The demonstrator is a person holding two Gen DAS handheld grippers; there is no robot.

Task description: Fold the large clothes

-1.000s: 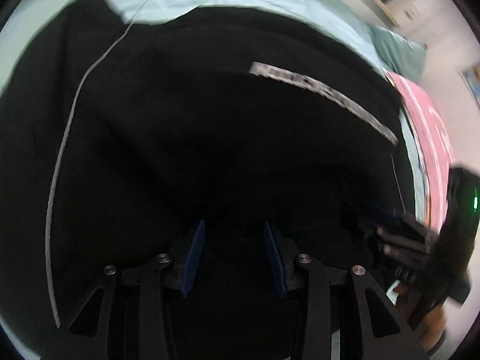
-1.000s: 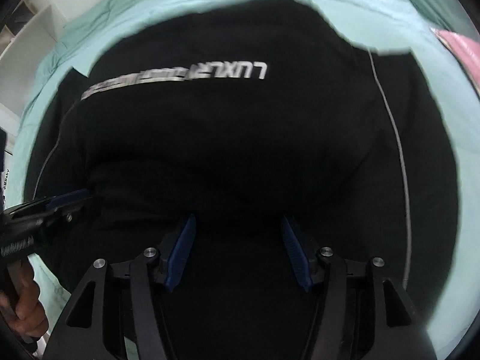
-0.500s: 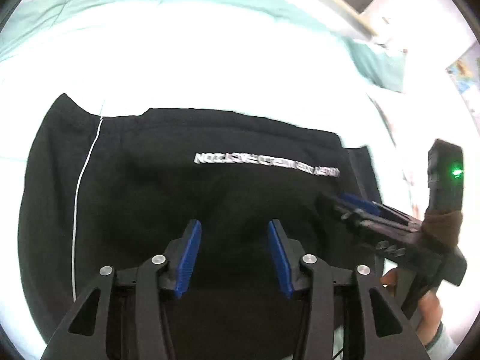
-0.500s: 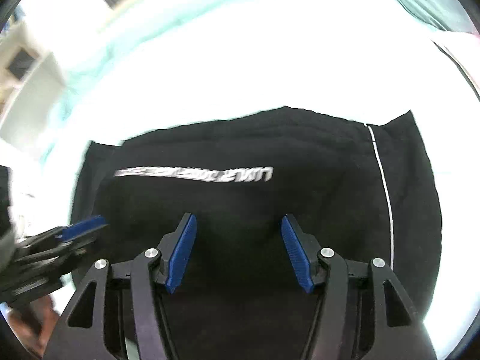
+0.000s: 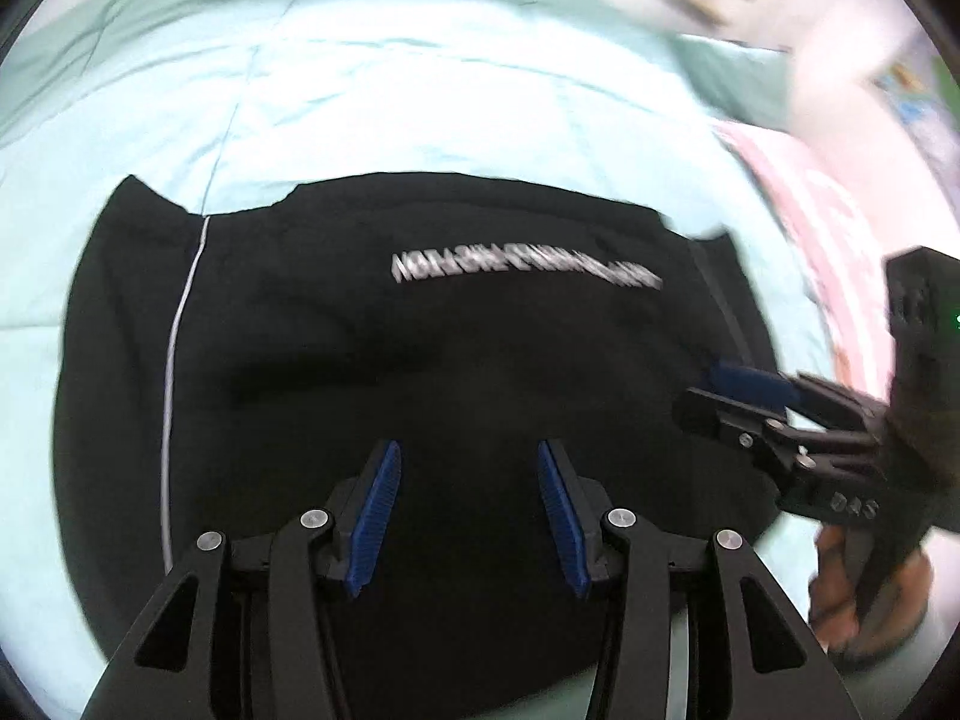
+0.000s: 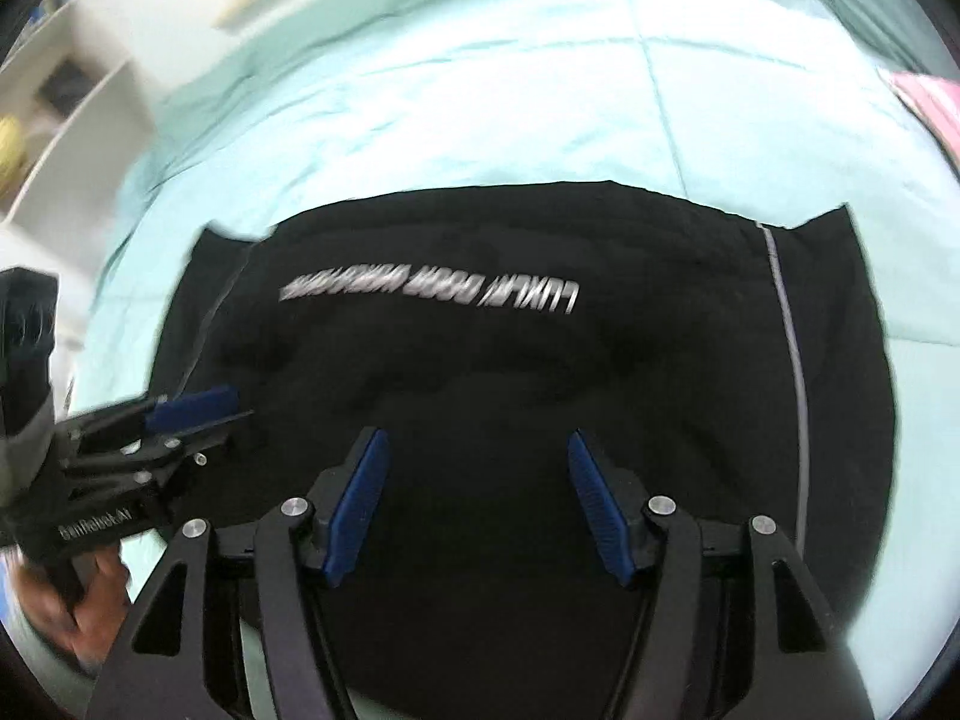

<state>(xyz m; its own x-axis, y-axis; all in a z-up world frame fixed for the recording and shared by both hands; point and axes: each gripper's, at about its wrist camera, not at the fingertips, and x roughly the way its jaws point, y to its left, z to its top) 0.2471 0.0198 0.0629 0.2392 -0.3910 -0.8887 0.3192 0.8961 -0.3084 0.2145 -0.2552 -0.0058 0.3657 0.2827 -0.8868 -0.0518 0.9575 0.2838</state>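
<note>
The left gripper hovers with jaws apart, gripping nothing. The right gripper has empty jaws that are opening. Below both, a folded black garment with white lettering lies flat on a pale green bedsheet.

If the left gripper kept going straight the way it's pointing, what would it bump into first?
Most likely the black garment. The left gripper points down at it with empty, parted fingers, and nothing shows in between. How far above the cloth it hangs is hard to judge. The cloth lies on the mint green bedsheet.
</note>
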